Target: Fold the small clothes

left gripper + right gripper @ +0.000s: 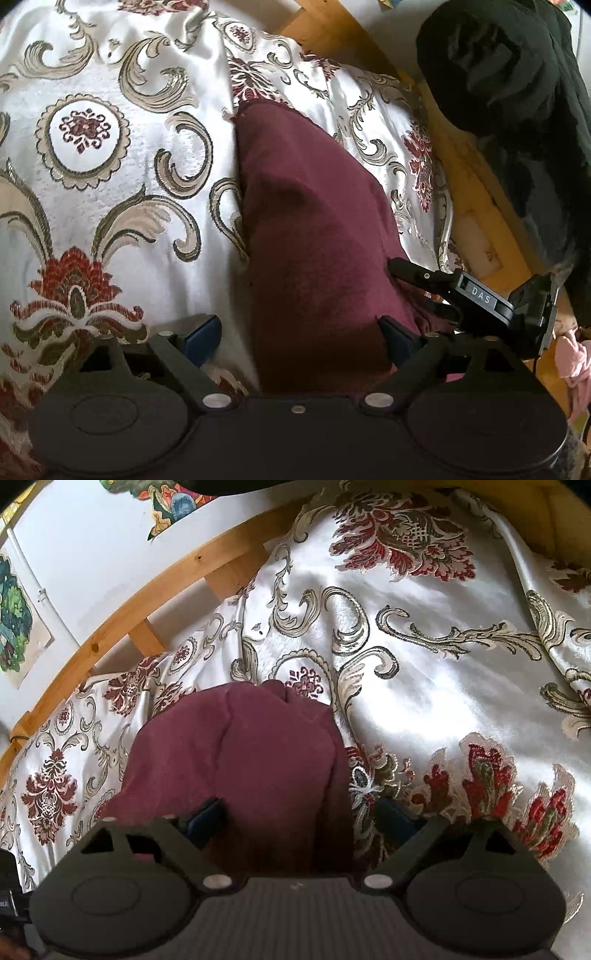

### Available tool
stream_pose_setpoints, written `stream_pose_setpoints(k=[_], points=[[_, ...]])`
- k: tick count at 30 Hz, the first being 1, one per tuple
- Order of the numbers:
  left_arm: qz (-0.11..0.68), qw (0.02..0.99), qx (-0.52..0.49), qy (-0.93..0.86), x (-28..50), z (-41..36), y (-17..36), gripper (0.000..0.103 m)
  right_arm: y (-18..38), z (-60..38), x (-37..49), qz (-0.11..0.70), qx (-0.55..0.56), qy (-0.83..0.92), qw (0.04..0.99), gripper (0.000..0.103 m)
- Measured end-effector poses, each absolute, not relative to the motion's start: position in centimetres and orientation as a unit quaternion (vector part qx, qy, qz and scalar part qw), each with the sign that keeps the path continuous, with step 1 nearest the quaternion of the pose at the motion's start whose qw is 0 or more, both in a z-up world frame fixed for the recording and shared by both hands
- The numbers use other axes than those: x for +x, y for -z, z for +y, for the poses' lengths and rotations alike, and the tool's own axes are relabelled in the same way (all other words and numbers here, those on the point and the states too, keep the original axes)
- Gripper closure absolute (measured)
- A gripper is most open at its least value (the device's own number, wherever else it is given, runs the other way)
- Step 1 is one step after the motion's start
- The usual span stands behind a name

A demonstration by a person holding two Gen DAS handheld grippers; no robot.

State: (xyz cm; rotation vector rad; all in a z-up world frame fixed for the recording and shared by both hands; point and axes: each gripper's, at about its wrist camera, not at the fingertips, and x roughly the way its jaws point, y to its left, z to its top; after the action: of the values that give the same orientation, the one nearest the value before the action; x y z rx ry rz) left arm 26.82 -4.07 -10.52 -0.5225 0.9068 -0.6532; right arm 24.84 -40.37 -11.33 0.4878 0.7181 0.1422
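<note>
Across the bed, you have a white bedspread (pixel 110 206) with red flowers and grey scrolls, reaching to the wooden frame (pixel 122 616) along its far edge. On the bedspread lies the maroon garment (pixel 317 229), folded into a long strip that runs from your grippers toward that framed edge. Your left gripper (pixel 299 339) has its fingers spread wide and released, with the near end of the garment lying between them, ungripped. Your right gripper (pixel 306 819) is likewise released, its left finger (pixel 207 816) over the cloth and the other over bare bedspread. No containers show. A pink cloth (pixel 576 362) lies past the bed's edge.
</note>
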Motion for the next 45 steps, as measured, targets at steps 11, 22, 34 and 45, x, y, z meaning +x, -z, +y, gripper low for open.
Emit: stream_pose_setpoints(k=[11, 22, 34, 45], points=[[0.426, 0.815, -0.25, 0.304, 26.9, -4.1, 10.6, 0.006, 12.2, -39.6, 26.6, 0.304, 0.232, -0.108, 0.918, 0.028], [0.424, 0.801, -0.259, 0.334, 27.0, -4.6, 10.0, 0.005, 13.6, -40.1, 27.4, 0.284, 0.263, -0.123, 0.914, 0.021], [0.442, 0.801, -0.234, 0.329, 27.8, -5.8, 10.3, 0.001, 13.7, -39.0, 27.7, 0.277, 0.237, -0.144, 0.92, 0.005], [0.438, 0.806, -0.218, 0.333, 27.7, -6.0, 10.4, 0.001, 13.5, -38.3, 27.9, 0.282, 0.219, -0.136, 0.924, 0.004]])
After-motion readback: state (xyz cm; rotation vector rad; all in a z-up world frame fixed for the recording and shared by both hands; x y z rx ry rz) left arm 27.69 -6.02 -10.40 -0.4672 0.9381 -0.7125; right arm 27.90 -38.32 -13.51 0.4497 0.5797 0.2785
